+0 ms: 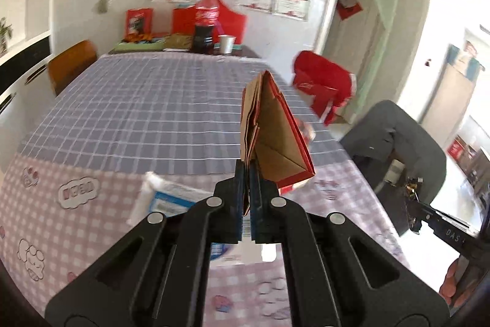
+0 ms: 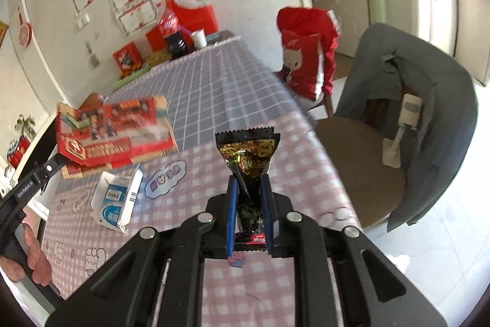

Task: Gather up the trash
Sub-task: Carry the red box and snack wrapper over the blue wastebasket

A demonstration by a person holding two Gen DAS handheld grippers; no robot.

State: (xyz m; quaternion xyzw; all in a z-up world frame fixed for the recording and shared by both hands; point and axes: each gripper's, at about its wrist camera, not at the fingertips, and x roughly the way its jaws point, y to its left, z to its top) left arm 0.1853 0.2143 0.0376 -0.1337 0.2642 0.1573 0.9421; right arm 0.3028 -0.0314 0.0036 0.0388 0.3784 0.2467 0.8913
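A flattened red carton [image 1: 277, 131] was pinched in the left gripper [image 1: 247, 173], its jaws clenched on the cardboard edge, lifted above the checked worktop [image 1: 128, 118]. The right gripper [image 2: 249, 183] held a black snack wrapper [image 2: 247, 155] clamped between its jaws. A blue-and-white milk carton [image 2: 118, 198] lay on the worktop below.

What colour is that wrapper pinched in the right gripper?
Black with gold print, wrapper clearest in the right wrist view.

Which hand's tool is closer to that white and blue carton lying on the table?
Left. The left tool hangs just above the carton; the right tool is off to its side.
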